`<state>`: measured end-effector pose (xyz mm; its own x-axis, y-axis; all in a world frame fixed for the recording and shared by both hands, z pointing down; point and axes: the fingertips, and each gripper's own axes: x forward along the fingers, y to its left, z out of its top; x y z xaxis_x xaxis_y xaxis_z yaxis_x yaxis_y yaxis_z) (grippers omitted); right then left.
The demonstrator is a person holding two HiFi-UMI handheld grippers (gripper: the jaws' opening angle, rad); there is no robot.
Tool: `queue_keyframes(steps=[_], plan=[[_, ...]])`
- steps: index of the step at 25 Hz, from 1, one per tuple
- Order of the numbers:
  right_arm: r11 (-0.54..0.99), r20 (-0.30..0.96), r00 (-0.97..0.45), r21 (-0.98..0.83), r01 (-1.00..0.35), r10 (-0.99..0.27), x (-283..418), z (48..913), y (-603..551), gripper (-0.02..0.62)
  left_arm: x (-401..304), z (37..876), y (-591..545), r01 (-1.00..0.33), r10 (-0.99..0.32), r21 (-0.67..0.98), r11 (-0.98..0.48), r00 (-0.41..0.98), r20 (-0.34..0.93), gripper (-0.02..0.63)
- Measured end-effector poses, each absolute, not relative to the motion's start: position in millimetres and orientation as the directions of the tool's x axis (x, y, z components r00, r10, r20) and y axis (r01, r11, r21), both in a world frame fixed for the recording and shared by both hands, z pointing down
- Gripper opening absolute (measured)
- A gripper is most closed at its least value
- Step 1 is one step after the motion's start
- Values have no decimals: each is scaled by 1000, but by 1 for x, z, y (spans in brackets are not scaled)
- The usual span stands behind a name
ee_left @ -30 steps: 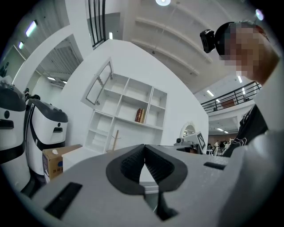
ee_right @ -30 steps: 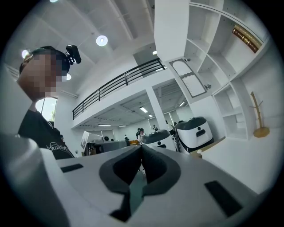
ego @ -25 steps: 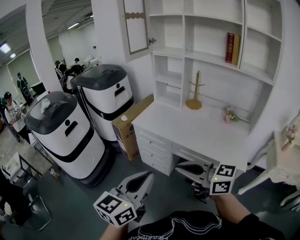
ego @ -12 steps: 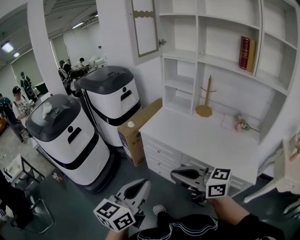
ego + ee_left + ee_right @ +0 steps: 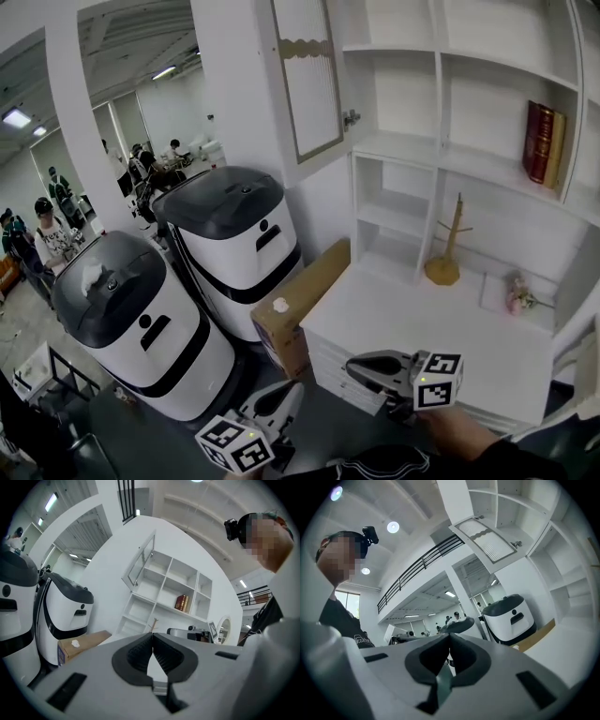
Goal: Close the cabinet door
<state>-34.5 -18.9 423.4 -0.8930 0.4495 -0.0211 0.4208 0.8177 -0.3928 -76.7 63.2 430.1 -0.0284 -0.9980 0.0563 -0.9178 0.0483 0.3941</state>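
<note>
The white cabinet door [image 5: 307, 82] with a ribbed glass pane stands swung open at the upper left of the shelf unit [image 5: 441, 159], its small knob [image 5: 351, 118] on the free edge. Both grippers hang low, well below the door and apart from it. My left gripper [image 5: 296, 388] is shut and holds nothing. My right gripper [image 5: 352, 367] is shut too, over the desk's front corner. In the left gripper view the door [image 5: 140, 566] shows far ahead above the closed jaws of the left gripper [image 5: 152, 635]. In the right gripper view the door [image 5: 487, 543] is overhead of the right gripper [image 5: 450, 638].
Two white-and-black machines [image 5: 239, 239] [image 5: 141, 323] stand left of the white desk [image 5: 422, 333], with a cardboard box [image 5: 305, 300] wedged between. A wooden mug tree [image 5: 448, 248], flowers [image 5: 517, 292] and red books [image 5: 541, 141] sit on the unit. People stand far back left [image 5: 56, 234].
The view and both grippers have moved closer to the shelf unit, which now looms larger. The door is still open at the same angle. Both grippers stay shut.
</note>
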Motion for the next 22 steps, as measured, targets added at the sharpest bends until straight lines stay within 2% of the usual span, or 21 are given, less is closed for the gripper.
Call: queue_keyframes(steps=[5, 10, 20, 22], plan=[[835, -64, -900, -349, 426, 432, -78, 397, -58, 6, -118, 408, 29, -903, -999, 429, -32, 26, -20, 5], [851, -96, -904, -307, 425, 417, -95, 377, -74, 6, -141, 398, 4, -916, -997, 393, -80, 78, -20, 5], [908, -96, -956, -298, 294, 278, -134, 377, -118, 6, -231, 359, -32, -884, -968, 414, -218, 142, -206, 8], [918, -98, -964, -296, 265, 247, -147, 374, -129, 6, -255, 343, -41, -870, -953, 419, -261, 162, -257, 38]])
